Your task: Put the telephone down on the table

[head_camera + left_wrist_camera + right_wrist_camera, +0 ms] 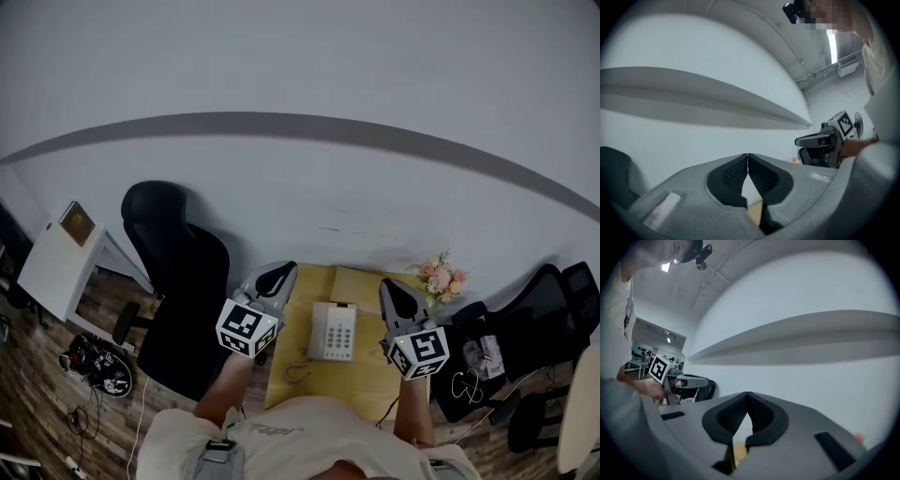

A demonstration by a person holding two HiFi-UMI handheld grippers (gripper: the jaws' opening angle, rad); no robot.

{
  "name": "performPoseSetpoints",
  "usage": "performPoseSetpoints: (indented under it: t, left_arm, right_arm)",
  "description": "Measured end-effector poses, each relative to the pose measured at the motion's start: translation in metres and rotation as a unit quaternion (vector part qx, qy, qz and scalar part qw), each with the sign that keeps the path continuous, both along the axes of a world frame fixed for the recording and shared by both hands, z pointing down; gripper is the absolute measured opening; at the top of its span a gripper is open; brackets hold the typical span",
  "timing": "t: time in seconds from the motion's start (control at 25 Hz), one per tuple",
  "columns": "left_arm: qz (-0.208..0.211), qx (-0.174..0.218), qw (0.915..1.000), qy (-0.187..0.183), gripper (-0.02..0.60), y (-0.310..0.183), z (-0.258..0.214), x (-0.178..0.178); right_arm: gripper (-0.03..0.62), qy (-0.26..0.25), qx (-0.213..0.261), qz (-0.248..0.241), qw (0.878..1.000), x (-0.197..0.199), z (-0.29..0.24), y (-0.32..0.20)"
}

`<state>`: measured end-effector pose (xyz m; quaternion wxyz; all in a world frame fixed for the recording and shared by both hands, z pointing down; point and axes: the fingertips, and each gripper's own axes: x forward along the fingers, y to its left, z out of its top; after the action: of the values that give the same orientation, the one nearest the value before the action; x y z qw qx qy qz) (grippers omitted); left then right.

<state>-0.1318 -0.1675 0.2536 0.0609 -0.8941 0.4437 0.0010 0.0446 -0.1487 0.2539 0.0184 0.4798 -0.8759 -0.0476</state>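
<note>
From the head view the left tongs (279, 272) and the right tongs (394, 289) are held level above the counter (367, 373), both pointing at the wall. Their tips are too small there to read. Their own views settle it: the left tongs (747, 159) are clenched pad to pad on nothing, and the right tongs (747, 397) are clenched and empty as well. The telephone (333, 330) lies flat on the counter between the two tongs and below them, touched by neither. It is white and oblong, and its long axis runs from the person toward the wall, in line with the way the tongs point. Which side the handset lies on is hard to make out. A thin cord (298, 372) loops on the counter off the telephone's near left corner. The person's body cuts off the counter's near edge. A black chair (183, 267) stands left of the left tongs, and flowers (441, 277) stand right of the right tongs. Only the head view shows the telephone. The left gripper view gives wall, a tan sliver of counter (754, 214) under its pads, and the right tongs (801, 140) side-on. The right gripper view gives the left tongs (704, 380) likewise.
</note>
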Motion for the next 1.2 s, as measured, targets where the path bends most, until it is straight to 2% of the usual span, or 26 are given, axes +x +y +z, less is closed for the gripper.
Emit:
performPoseSetpoints:
  t: [0.12,0.32,0.6,0.72,0.88,1.2]
  left_arm:
    - [-0.003,-0.016,0.9999,0.004,0.017,0.002,0.01,-0.004]
    - [0.001,-0.016,0.9999,0.0,0.017,0.004,0.011,-0.003]
    - [0.0,-0.028,0.9996,0.001,0.017,0.011,0.021,-0.003]
    - [0.009,-0.035,0.9994,0.002,0.017,0.01,0.023,0.0]
    - [0.009,-0.032,0.9993,-0.016,0.017,0.008,0.026,0.002]
    - [0.014,-0.046,0.9987,-0.019,0.017,0.011,0.037,0.003]
  right_arm:
    - [0.003,-0.006,-0.008,-0.002,1.0,0.001,0.003,-0.001]
    - [0.002,-0.012,-0.017,-0.011,1.0,-0.004,0.008,-0.001]
    - [0.002,0.024,-0.024,-0.021,0.999,-0.011,0.014,0.003]
    - [0.003,0.025,-0.027,-0.021,0.999,-0.01,0.017,0.004]
    - [0.003,0.02,-0.034,-0.024,0.999,-0.009,0.02,0.003]
    - [0.002,0.026,-0.054,-0.02,0.998,-0.008,0.033,-0.002]
